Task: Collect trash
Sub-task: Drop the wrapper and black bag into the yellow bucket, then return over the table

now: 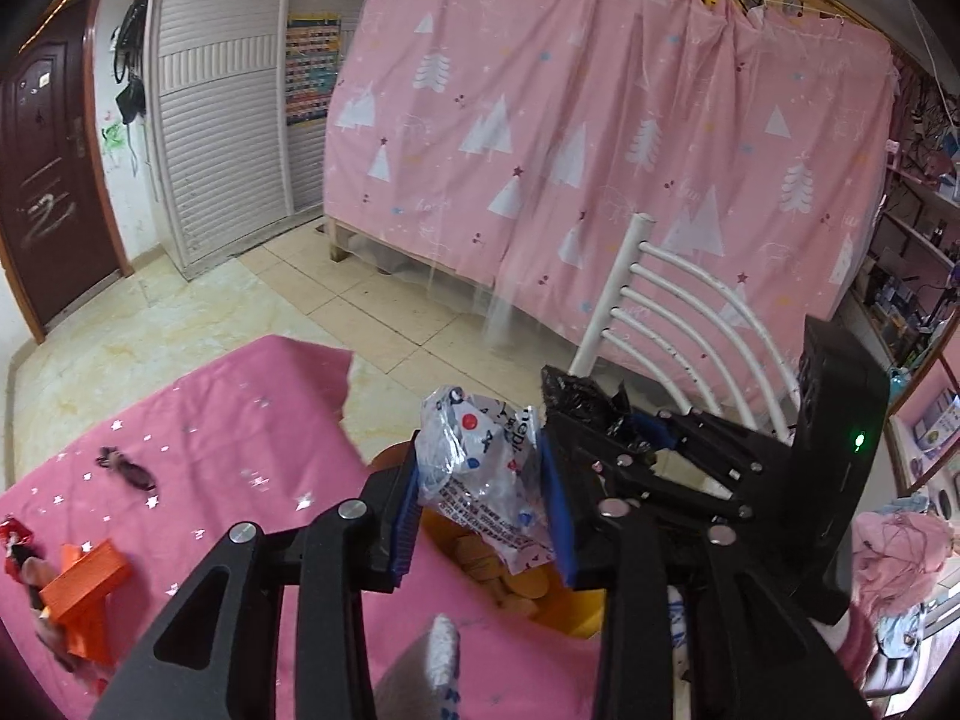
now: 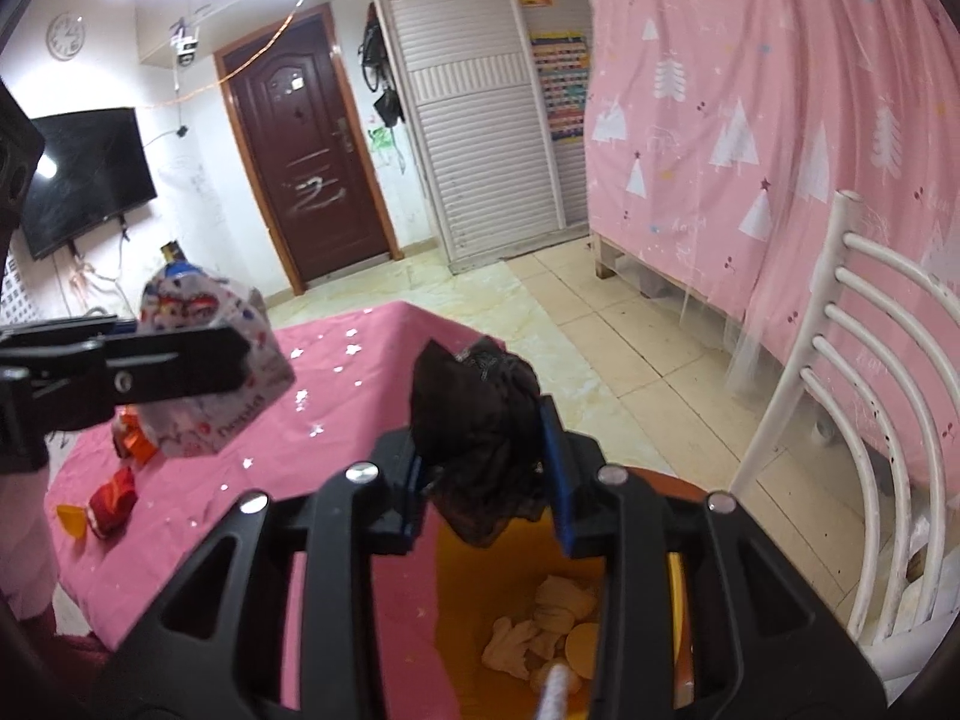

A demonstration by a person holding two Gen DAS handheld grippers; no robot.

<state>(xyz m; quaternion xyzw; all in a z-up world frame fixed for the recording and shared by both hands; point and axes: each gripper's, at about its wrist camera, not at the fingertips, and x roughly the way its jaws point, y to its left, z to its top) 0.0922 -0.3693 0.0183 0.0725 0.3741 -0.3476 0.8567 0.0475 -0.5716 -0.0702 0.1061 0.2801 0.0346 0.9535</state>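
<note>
Left wrist view: the left gripper [image 1: 480, 492] clenched a printed wrapper [image 1: 486, 474] and the right gripper [image 2: 486, 480] a black bag [image 2: 480, 444], both directly above the orange bin [image 2: 462, 588] beside the tabletop [image 2: 336, 408].

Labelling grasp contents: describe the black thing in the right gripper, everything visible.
The black bag is crumpled, thin, glossy film, wrinkled, looking like plastic. It sits pinched between the blue pads of the right gripper, bunched above them, a ragged end hanging below. It hangs over the orange bin, not touching it.
</note>
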